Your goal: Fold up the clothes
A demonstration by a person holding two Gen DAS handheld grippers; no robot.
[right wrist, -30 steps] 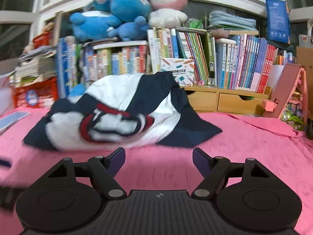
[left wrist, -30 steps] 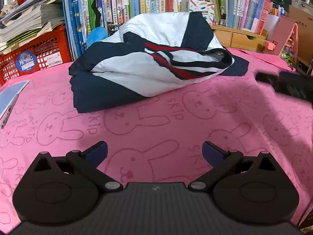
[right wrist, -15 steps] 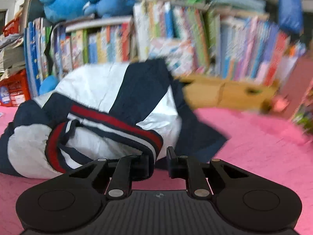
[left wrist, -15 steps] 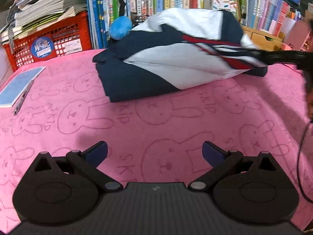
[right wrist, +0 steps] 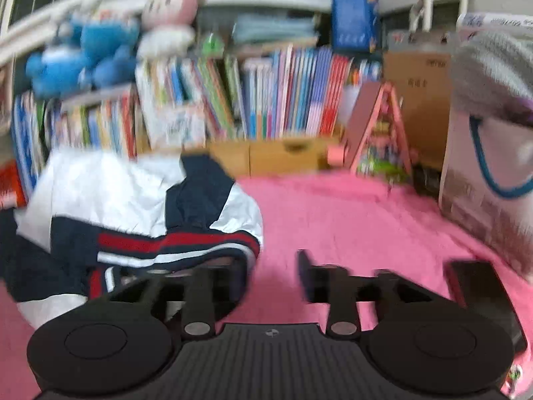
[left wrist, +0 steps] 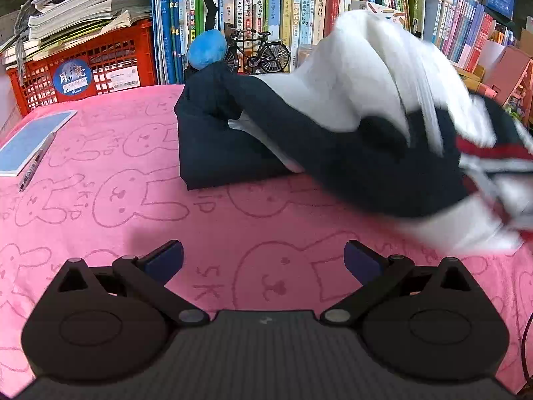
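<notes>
A pink bunny-print cloth [left wrist: 140,206] covers the table in front of packed bookshelves [left wrist: 283,10]. On it lies the navy, white and red jacket [left wrist: 333,140], bunched and partly lifted at its right side. The left gripper [left wrist: 263,260] hovers spread over bare cloth, and the right gripper [right wrist: 273,276], blurred, shows parted fingers beside the jacket's striped hem.

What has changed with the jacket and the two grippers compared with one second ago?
The jacket was dragged and partly lifted toward the right. The right gripper closed near its striped hem half a second ago; now its fingers stand apart, with the left one under the hem, so it seems to have let go. The left gripper stayed open and empty over the pink cloth.
</notes>
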